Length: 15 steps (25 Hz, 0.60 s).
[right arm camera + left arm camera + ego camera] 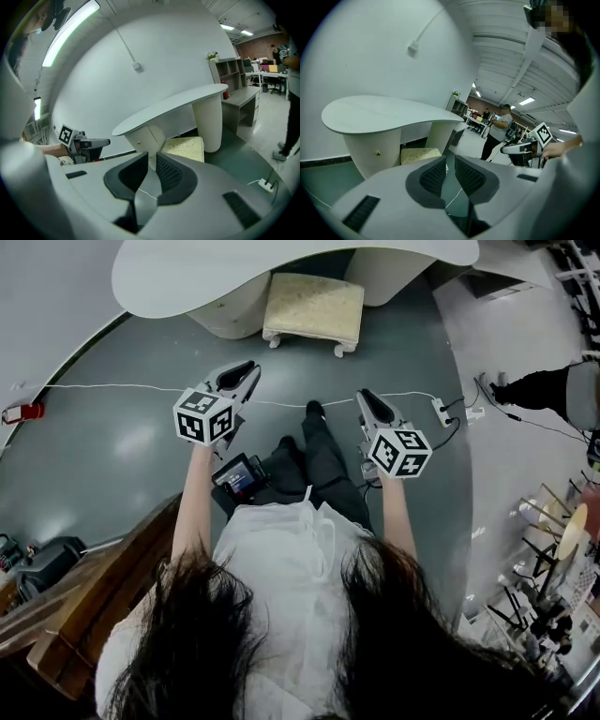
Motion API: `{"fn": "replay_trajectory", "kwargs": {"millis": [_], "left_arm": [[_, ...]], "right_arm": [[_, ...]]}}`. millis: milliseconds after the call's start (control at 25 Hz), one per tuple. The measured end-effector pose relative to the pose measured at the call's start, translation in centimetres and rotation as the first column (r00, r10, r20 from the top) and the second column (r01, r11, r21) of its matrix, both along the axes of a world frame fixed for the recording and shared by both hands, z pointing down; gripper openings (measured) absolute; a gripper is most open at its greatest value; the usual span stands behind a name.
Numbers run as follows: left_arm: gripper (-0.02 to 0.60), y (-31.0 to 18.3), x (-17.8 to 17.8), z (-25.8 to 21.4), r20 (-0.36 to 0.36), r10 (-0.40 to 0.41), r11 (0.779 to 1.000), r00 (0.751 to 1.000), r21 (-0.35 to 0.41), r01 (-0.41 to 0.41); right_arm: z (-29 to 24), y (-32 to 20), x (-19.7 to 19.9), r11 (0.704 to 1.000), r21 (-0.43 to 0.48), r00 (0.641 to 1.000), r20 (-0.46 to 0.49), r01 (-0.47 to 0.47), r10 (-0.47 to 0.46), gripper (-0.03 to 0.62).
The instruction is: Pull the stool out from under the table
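Observation:
The stool (314, 307), white-legged with a beige cushion, stands on the grey floor, its far end tucked beneath the curved white table (281, 268). My left gripper (251, 367) and right gripper (364, 394) hover side by side above the floor, well short of the stool, both pointing toward it. Each is shut with nothing between its fingers. In the left gripper view the stool (419, 154) shows beyond my left gripper (450, 161), under the table (384, 115). In the right gripper view the stool (185, 146) lies just past my right gripper (152, 161).
A white cable (112, 387) crosses the floor to a power strip (441, 411) at the right. A small red object (23, 412) lies far left. Wooden furniture (94, 606) stands at the lower left. Another person (499, 129) stands to the right; shelves (234, 70) sit beyond the table.

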State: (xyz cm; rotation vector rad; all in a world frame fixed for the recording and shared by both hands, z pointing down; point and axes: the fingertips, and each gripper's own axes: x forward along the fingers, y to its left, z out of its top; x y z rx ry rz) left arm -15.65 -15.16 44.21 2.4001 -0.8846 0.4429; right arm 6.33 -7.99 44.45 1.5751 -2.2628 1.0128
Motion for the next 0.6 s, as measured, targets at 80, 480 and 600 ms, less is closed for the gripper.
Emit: {"fn": "replay_trajectory", "kwargs": {"millis": [80, 480, 600], "left_arm": [[0.054, -1.5, 0.2, 1.7, 0.012, -0.008, 1.0, 1.0, -0.023, 0.009], [0.055, -9.4, 2.5, 13.0, 0.026, -0.06, 0.989, 0.998, -0.137, 0.063], [0.055, -10.9, 2.6, 16.7, 0.06, -0.061, 0.981, 0.996, -0.183, 0.071]], "right_arm": [[1.6, -1.9, 0.8, 1.0, -0.019, 1.0, -0.01, 0.014, -0.014, 0.064], [11.2, -10.3, 6.1, 0.992, -0.111, 0.998, -0.014, 0.067, -0.069, 0.064], [14.9, -12.5, 7.3, 0.988, -0.14, 0.998, 0.012, 0.066, -0.065, 0.064]]}}
